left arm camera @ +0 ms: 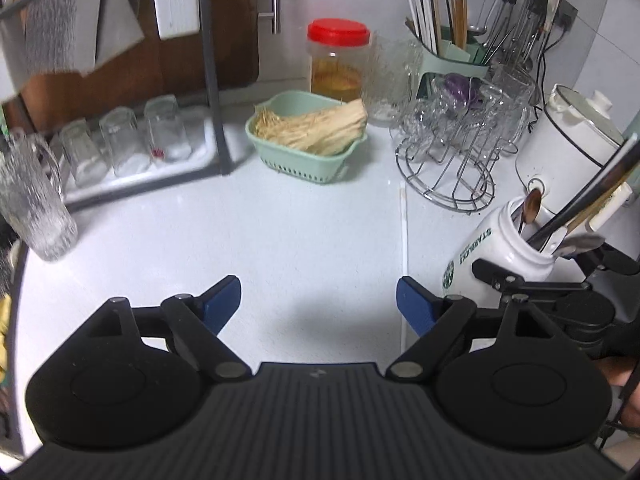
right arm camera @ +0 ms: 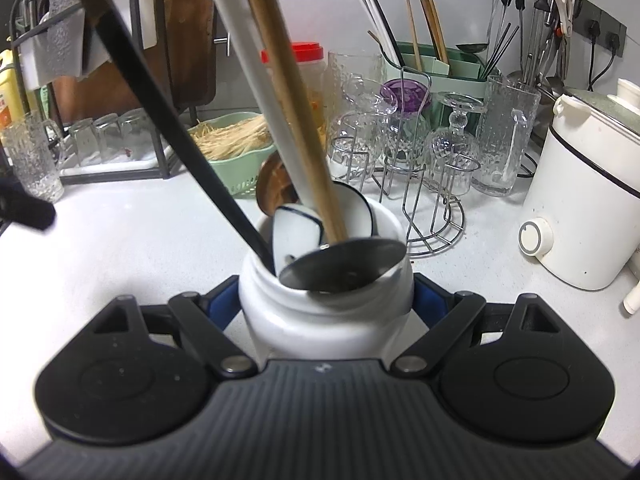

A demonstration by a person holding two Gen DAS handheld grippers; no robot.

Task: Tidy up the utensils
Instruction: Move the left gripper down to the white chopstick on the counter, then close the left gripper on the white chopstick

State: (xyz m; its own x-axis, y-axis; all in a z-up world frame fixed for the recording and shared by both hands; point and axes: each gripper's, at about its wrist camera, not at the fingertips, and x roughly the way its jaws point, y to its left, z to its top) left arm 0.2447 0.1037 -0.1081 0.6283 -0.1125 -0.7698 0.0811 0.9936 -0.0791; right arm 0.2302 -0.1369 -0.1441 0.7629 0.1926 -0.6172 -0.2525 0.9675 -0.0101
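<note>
White jar (right arm camera: 324,312) upright on counter (right arm camera: 120,248), clamped in right gripper (right arm camera: 326,300), just before wire glass rack (right arm camera: 424,200). Utensil handles (right arm camera: 280,92) leaning up-left from jar mouth. Left gripper (left arm camera: 319,300) spread wide, empty, left of jar.

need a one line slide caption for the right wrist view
Right gripper clamps a white jar crammed with a ladle and long-handled utensils.

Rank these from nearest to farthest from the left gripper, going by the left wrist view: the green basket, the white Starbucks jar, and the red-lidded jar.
1. white Starbucks jar: close by on the right of the left gripper, gripped by the other tool.
2. green basket: ahead, mid-counter.
3. red-lidded jar: behind the basket, at the back.
</note>
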